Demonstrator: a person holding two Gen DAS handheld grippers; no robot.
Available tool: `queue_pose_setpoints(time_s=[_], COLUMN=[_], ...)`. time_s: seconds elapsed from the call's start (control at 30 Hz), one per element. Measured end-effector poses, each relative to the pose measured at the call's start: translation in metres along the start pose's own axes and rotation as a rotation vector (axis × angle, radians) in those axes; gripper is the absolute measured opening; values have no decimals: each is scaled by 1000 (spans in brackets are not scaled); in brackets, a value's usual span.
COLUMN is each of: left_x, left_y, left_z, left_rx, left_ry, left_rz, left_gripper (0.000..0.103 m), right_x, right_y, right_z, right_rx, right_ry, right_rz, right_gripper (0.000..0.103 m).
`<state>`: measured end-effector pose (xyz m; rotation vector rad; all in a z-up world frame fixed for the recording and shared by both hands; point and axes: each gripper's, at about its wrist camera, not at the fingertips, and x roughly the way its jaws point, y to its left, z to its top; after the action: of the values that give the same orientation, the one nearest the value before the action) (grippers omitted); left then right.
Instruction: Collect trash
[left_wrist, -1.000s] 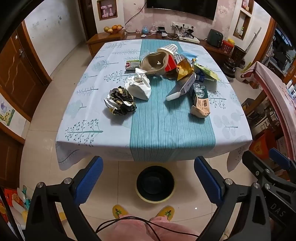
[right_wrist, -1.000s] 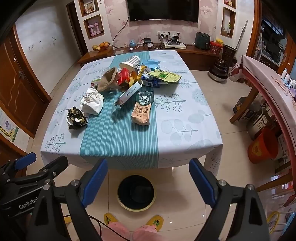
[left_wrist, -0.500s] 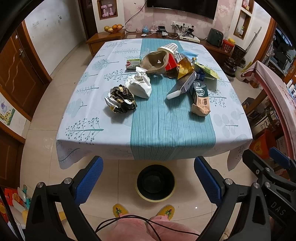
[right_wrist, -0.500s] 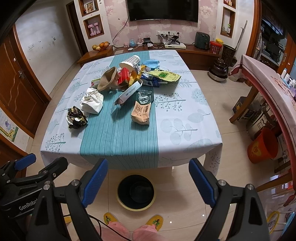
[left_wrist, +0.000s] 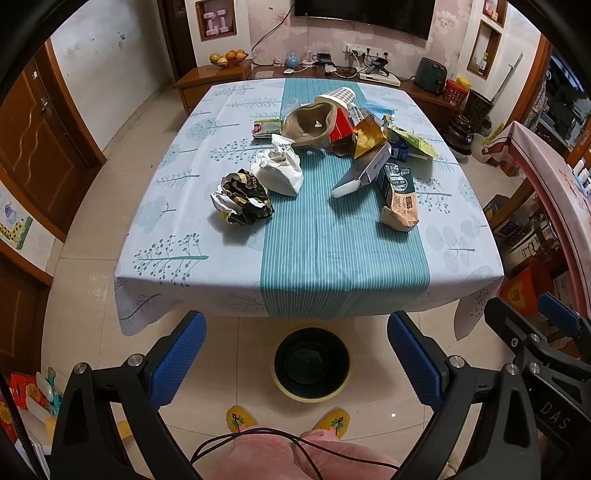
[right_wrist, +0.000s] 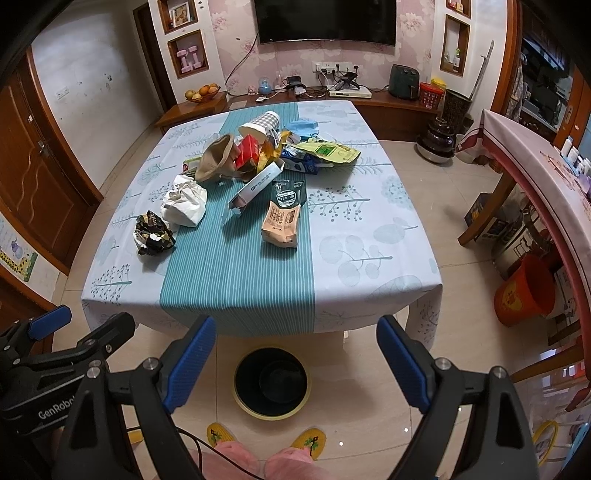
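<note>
Below the near edge of the worktop (left_wrist: 310, 266), on the floor, stands the black bin (left_wrist: 312, 363) with its yellow rim, mouth up. We use this bin as the landmark. We hold both grippers above it and short of the worktop: the left gripper (left_wrist: 295, 347) and the right gripper (right_wrist: 293, 350) each have their fingers spread wide, and neither carries anything.

All the trash lies on the worktop beyond the bin. The crumpled black-and-gold wrapper (left_wrist: 242, 197) sits beyond and left of the bin, with the white paper bag (left_wrist: 279, 170) just behind it. The tan snack pouch (right_wrist: 282, 218) lies straight beyond the bin; its long axis runs away from the bin, the tan end nearest us. The white carton (right_wrist: 256, 188) lies diagonally, its near end pointing back toward the bin's left.

Risks, in our judgement: the crumpled wrapper may spring out of a shallow grip; the far pile (right_wrist: 273, 147) may topple if we pull one piece; a release off-centre drops trash beside the bin.
</note>
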<state>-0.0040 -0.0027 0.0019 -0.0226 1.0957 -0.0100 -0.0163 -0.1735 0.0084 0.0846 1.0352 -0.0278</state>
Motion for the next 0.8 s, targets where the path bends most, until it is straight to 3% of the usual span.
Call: queue_pose_setpoints(time_s=[0.8], left_x=[-8], left_y=[5], left_z=[-1], left_rx=[-25], left_ry=[20], left_rz=[50], left_gripper=[97], right_x=[5], right_y=[2], right_z=[4], right_rx=[-31], right_ry=[9], right_rz=[39], right_gripper=[89])
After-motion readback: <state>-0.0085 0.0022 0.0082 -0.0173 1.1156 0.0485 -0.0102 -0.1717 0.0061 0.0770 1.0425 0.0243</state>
